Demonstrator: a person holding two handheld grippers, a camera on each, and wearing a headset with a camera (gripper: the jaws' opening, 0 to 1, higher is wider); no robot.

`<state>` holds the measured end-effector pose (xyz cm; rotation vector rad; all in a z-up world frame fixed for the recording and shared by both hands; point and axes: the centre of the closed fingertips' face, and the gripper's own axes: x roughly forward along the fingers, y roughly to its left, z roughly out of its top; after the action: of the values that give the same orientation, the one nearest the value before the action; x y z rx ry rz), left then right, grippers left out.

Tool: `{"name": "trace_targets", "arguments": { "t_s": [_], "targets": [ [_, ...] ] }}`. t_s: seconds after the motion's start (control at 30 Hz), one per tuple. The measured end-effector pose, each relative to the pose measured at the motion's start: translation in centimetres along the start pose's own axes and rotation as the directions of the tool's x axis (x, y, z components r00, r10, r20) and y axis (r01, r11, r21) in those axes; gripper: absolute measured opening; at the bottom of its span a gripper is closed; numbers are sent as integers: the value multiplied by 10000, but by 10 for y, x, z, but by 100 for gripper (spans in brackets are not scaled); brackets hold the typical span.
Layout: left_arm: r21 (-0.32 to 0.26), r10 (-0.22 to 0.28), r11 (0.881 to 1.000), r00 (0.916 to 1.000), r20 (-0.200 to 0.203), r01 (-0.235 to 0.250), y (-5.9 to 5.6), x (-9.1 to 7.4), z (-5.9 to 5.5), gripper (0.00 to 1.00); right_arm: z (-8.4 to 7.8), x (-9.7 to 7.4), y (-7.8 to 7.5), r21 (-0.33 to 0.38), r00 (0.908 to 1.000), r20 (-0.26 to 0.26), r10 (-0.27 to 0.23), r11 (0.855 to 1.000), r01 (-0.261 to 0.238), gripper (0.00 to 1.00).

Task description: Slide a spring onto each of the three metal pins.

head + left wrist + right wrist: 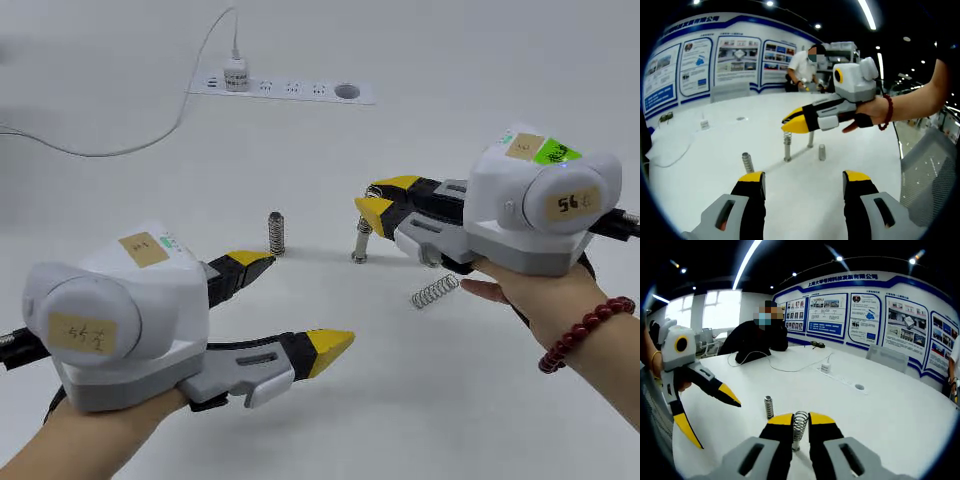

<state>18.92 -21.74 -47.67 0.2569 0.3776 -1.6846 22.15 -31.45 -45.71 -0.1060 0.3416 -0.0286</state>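
A spring [800, 421] is gripped in the narrowly closed jaws of the right gripper [371, 200], at the top of a metal pin [359, 245] on the counter [330, 420]. If the coil is tilted or squeezed too hard, it could be snagged on the tip, or the pin could be knocked over. The left gripper [305, 300] is held nearby with its jaws spread wide and empty. A loose spring [435, 290] is seen lying near the pin, and a second pin [277, 232] is already fitted.

We hold the left gripper [310, 300] agape at 8 o'clock, the right gripper [366, 198] pinching 1 spring [373, 190] at 2 o'clock.
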Motion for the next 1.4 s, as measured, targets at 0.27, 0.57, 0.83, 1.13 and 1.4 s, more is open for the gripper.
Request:
{"name": "trace_targets", "arguments": {
  "t_s": [0.27, 0.57, 0.83, 1.13, 1.4],
  "targets": [
    [17, 46, 10000, 10000, -29, -46, 1, -1, -1, 64, -12, 7, 0, -28, 9993, -376, -45, 10000, 44, 12],
    [-5, 64, 10000, 10000, -51, -64, 3, -2, -1, 63, -24, 11, 1, 103, 9973, -736, -56, 9999, 64, 12],
    [-15, 66, 10000, 10000, -38, -66, 3, -2, -1, 63, -33, 12, 3, 183, 9951, -987, -48, 9998, 66, 12],
    [-5, 88, 10000, 9999, -67, -88, 3, -2, -1, 63, -39, 13, 4, 432, 9925, -1222, -12, 9990, 65, 12],
    [-4, 90, 10000, 9999, -83, -90, 3, -3, -1, 62, -40, 13, 5, 509, 9913, -1316, 26, 9987, 42, 13]
  ]
}}
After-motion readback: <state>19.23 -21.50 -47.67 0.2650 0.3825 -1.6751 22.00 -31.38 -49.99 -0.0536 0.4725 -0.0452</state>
